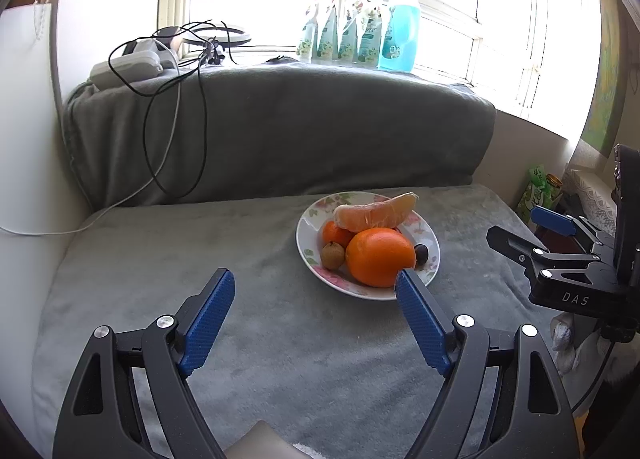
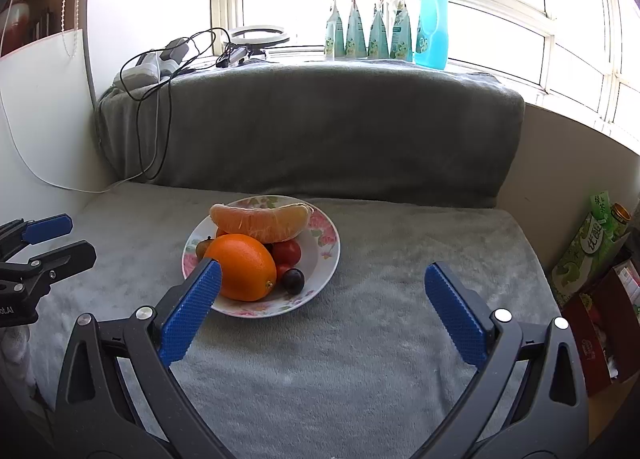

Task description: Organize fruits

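Observation:
A floral plate [image 1: 428, 237] [image 2: 326, 235] sits on a grey blanket. It holds a big orange [image 1: 380, 257] [image 2: 244, 267], a peeled pomelo wedge [image 1: 376, 211] [image 2: 260, 223] lying across the back, a small tangerine [image 1: 334, 233], a brown longan [image 1: 332, 255], a dark grape [image 1: 421, 253] [image 2: 293, 280] and red cherry tomatoes [image 2: 287, 252]. My left gripper [image 1: 316, 279] is open and empty, just short of the plate to its left. My right gripper [image 2: 322, 271] is open and empty, short of the plate's right side; it also shows in the left wrist view [image 1: 520, 231].
A blanket-covered backrest [image 1: 280, 131] rises behind the plate, with cables and a power strip [image 1: 132, 67] on top. Bottles and pouches [image 1: 360, 35] stand on the windowsill. Drink cartons and a red box [image 2: 592, 259] stand right of the seat. A white panel [image 2: 40, 119] is on the left.

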{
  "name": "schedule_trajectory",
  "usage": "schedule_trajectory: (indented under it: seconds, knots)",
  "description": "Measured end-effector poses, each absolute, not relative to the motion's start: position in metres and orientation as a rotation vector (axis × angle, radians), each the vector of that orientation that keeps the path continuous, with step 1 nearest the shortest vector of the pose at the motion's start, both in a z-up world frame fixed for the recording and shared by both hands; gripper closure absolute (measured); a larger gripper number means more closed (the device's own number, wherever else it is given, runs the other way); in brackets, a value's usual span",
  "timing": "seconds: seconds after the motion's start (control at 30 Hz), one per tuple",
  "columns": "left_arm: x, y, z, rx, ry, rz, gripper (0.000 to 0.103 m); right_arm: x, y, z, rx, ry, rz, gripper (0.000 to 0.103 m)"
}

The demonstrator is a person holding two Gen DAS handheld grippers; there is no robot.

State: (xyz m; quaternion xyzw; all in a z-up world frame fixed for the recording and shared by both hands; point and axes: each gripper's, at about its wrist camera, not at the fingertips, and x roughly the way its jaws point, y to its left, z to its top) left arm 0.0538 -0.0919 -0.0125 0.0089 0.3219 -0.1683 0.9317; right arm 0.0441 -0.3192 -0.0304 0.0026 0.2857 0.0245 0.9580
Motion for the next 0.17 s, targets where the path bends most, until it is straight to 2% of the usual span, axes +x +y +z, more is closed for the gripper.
schedule_trajectory:
  seconds: [0.17]
  knots:
    - [0.0521,-0.0904,-0.0114,0.014,0.652,-0.344,0.02,0.044,-0.3195,-0.0306,0.004,0.58,0.049,0.0]
